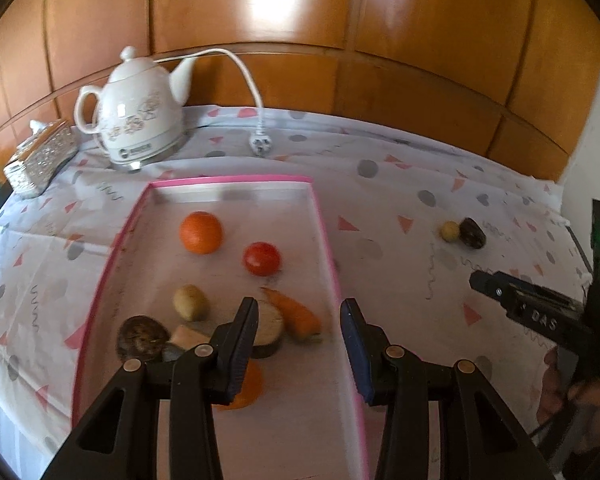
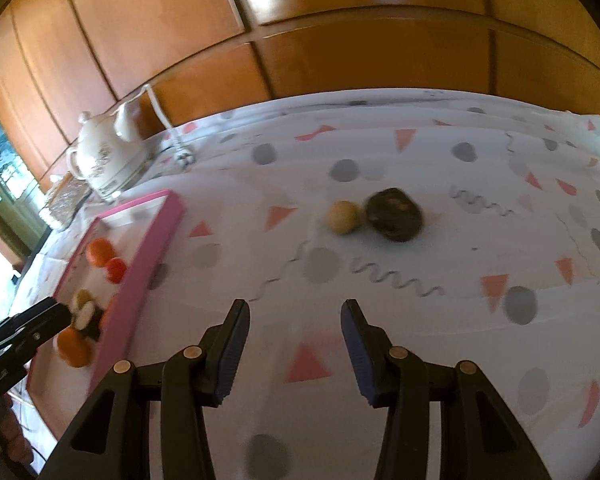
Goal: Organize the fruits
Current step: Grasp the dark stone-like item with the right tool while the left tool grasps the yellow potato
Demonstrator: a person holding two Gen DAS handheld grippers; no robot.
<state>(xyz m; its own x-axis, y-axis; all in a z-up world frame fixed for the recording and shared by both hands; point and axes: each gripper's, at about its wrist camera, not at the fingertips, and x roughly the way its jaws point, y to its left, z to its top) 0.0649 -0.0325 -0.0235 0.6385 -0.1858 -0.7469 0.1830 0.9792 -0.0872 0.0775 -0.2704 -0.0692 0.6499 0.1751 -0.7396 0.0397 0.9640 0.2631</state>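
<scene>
1. Left wrist: your left hand-held gripper (image 1: pixel 300 344) hangs spread and empty over the tray (image 1: pixel 324 216); keep it clear.
2. Right wrist: your right hand-held gripper (image 2: pixel 296 348), spread and empty, faces the yellow fruit (image 2: pixel 343 217) touching the dark fruit (image 2: pixel 394 214) on the bench (image 2: pixel 440 280); approach one squarely.

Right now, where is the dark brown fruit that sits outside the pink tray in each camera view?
Left wrist view: dark brown fruit far right, on the tablecloth beside a small yellow fruit.
Right wrist view: dark brown fruit right of centre, ahead of the open tongs, the yellow fruit to its left.
Shared landmark: white teapot.
</scene>
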